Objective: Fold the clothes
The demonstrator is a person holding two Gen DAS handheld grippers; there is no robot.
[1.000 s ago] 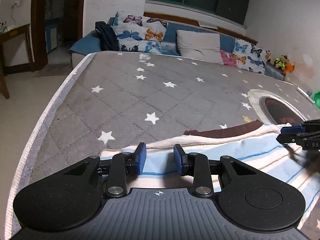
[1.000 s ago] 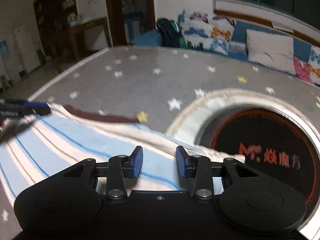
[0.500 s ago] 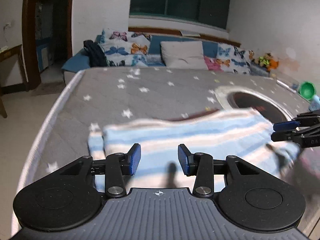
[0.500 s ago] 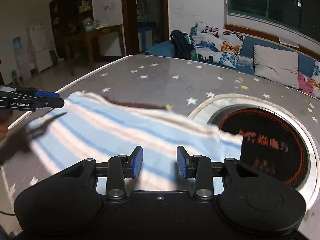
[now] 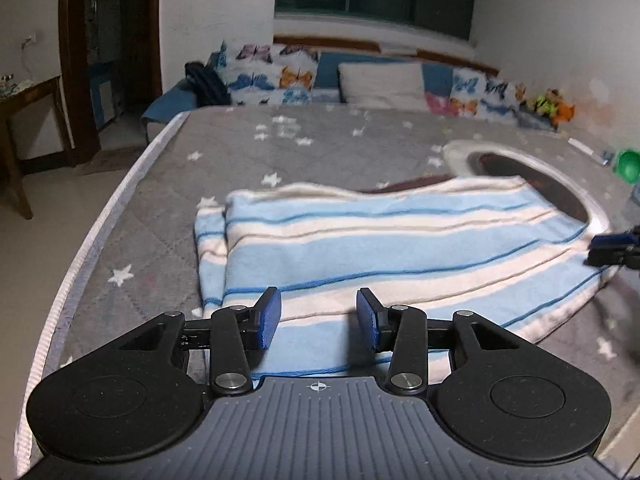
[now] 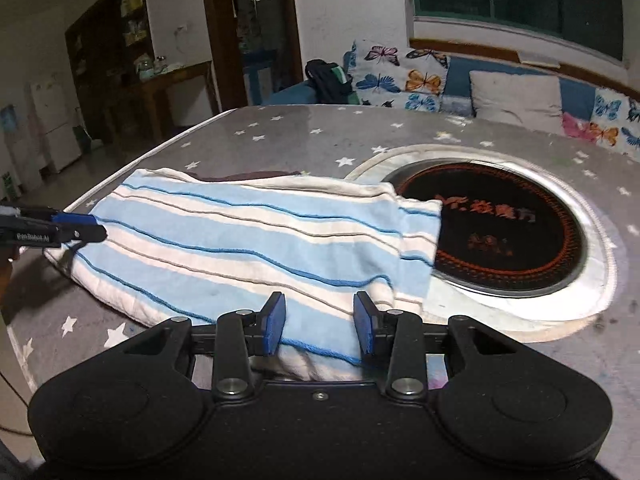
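A blue-and-cream striped garment [image 5: 380, 256] [image 6: 248, 248] lies folded on the grey star-patterned table cover [image 5: 168, 216] [image 6: 304, 140]. A dark brown strip of cloth [image 6: 244, 176] peeks out along its far edge. My left gripper [image 5: 318, 318] hovers open above the garment's near edge, nothing between its blue pads. My right gripper [image 6: 320, 326] is open too, over the near edge at the garment's right end. Each gripper's tip shows at the side of the other view, the right one [image 5: 614, 246] and the left one [image 6: 76, 228], both beside the cloth.
A round black hotplate with orange lettering [image 6: 492, 224] [image 5: 532, 176] sits in a white ring, partly under the garment's right end. A green bowl [image 5: 628, 166] stands far right. Butterfly cushions [image 5: 276, 80] line a bench behind. The table edge [image 5: 88, 256] runs along the left.
Both grippers have pulled back and risen from the garment. The cloth, spread close under the fingers a second ago, now lies folded in a compact strip farther ahead.
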